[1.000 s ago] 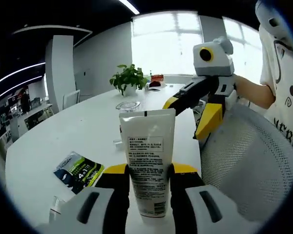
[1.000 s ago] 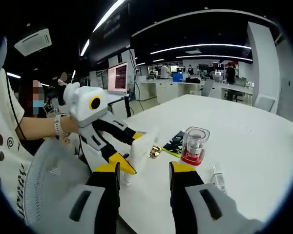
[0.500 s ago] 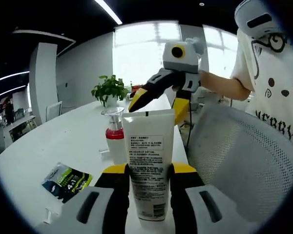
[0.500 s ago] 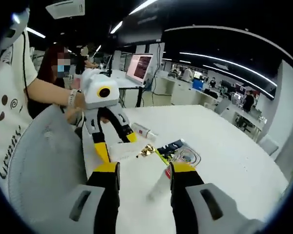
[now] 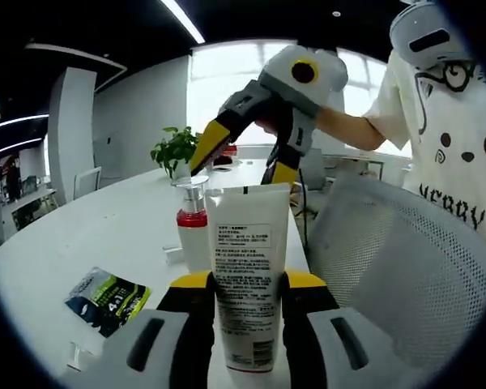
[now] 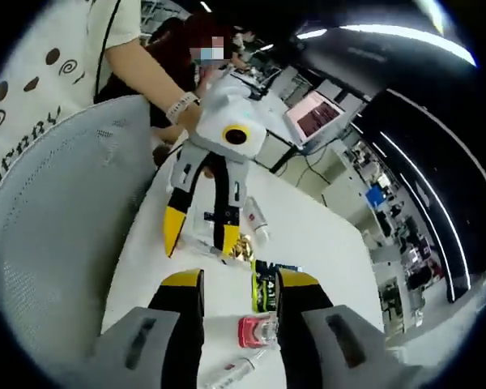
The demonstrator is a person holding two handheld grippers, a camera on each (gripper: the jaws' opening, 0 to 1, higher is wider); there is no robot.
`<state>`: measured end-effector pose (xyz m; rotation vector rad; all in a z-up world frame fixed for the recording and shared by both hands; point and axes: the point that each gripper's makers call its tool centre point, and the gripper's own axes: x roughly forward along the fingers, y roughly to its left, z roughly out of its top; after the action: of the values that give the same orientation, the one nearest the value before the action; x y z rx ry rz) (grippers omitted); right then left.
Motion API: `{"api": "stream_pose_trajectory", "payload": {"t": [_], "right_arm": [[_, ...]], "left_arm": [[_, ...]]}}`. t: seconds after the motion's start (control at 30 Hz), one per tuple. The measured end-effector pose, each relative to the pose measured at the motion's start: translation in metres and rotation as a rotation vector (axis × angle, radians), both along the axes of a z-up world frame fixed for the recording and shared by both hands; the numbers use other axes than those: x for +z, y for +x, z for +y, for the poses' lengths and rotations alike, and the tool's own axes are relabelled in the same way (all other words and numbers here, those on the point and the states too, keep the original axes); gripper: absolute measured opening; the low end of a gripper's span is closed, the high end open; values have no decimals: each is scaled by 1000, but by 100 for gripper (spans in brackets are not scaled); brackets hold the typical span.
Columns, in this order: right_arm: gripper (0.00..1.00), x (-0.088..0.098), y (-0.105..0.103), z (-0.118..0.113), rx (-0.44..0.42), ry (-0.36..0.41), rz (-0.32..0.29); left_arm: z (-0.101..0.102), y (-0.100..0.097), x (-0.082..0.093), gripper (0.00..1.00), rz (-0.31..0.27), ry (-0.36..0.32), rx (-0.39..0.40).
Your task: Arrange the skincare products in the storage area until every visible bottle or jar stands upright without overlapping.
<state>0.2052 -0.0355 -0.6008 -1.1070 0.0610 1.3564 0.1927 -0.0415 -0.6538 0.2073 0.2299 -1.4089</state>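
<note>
My left gripper (image 5: pixel 247 285) is shut on a white squeeze tube (image 5: pixel 247 275) that stands upright with its printed label facing me. Just behind it on the white table (image 5: pixel 105 235) stands a clear pump bottle (image 5: pixel 192 231) with a red band. My right gripper (image 5: pixel 245 150) hangs open in the air above the tube and pump bottle. From above, the right gripper (image 6: pixel 231 279) has nothing between its jaws. Below it are the left gripper (image 6: pixel 200 235) with the tube (image 6: pixel 219 217), and the pump bottle (image 6: pixel 259 331).
A green and black sachet (image 5: pixel 108 292) (image 6: pixel 263 288) lies flat on the table. A small tube (image 6: pixel 255 215) and a thin bottle (image 6: pixel 235 369) also lie there. A grey mesh chair (image 5: pixel 389 267) (image 6: pixel 57 211) stands at the table edge by the person. A potted plant (image 5: pixel 174 150) is far back.
The right gripper has risen and tipped to look down on the table, staying open. The left gripper keeps hold of the tube, which has hardly moved.
</note>
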Motion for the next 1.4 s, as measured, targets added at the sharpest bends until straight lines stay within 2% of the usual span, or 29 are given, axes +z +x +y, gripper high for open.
{"api": "stream_pose_trajectory", "payload": {"t": [0.07,0.1,0.33,0.47,0.6,0.8,1.07,1.27,1.33,1.4], "right_arm": [[30,-1,-5,4,78,-28,-24],[29,-4,-2,3,99,-81,-49],[18,-10,-6,9,199,-131,-33],[17,-11,-3,10,232,-158,-38],[14,-13,-8,12,298,-218,-43],[10,-14,-10,14,320,-283,-18],[6,-14,-17,17,347,-306,17],[4,-13,-23,19,357,-327,36],[2,-14,-26,20,364,-332,43],[1,-15,-32,21,354,-329,79]], "left_arm": [[0,0,0,27,0,2,-2],[0,0,0,27,3,2,-3],[3,0,2,27,12,-1,-6],[4,1,2,27,16,-3,-6],[4,-1,2,27,15,3,-25],[5,-2,1,27,-1,23,-41],[10,-5,0,28,-10,30,-57],[12,-9,0,28,11,26,-68],[12,-12,-1,28,41,21,-77],[13,-15,-1,28,65,14,-85]]}}
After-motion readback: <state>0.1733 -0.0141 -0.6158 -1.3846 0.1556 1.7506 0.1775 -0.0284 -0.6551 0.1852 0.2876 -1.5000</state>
